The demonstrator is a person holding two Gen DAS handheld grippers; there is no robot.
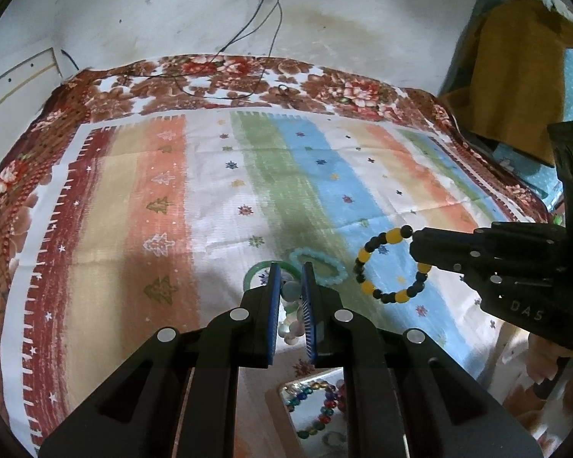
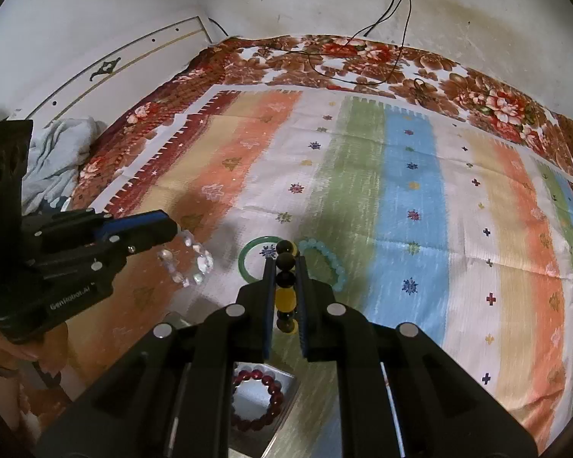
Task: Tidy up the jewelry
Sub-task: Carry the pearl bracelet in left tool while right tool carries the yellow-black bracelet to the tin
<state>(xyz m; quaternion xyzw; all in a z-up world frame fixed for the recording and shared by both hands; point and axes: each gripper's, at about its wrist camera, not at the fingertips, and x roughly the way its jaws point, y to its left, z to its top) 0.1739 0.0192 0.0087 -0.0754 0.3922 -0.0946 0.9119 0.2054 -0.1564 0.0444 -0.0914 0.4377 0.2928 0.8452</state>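
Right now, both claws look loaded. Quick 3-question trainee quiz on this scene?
1. True or false: the left claw is shut on the clear bead bracelet.
2. What does the right claw hold? A) black-and-yellow bead bracelet B) green bangle C) dark red bracelet
3. Which two pieces lie loose on the striped cloth?

Key: 1 true; 2 A; 3 green bangle, pale blue bead bracelet.

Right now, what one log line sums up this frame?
left gripper: shut on clear bead bracelet | right gripper: shut on black-yellow bracelet | on cloth: green bangle, aqua bracelet
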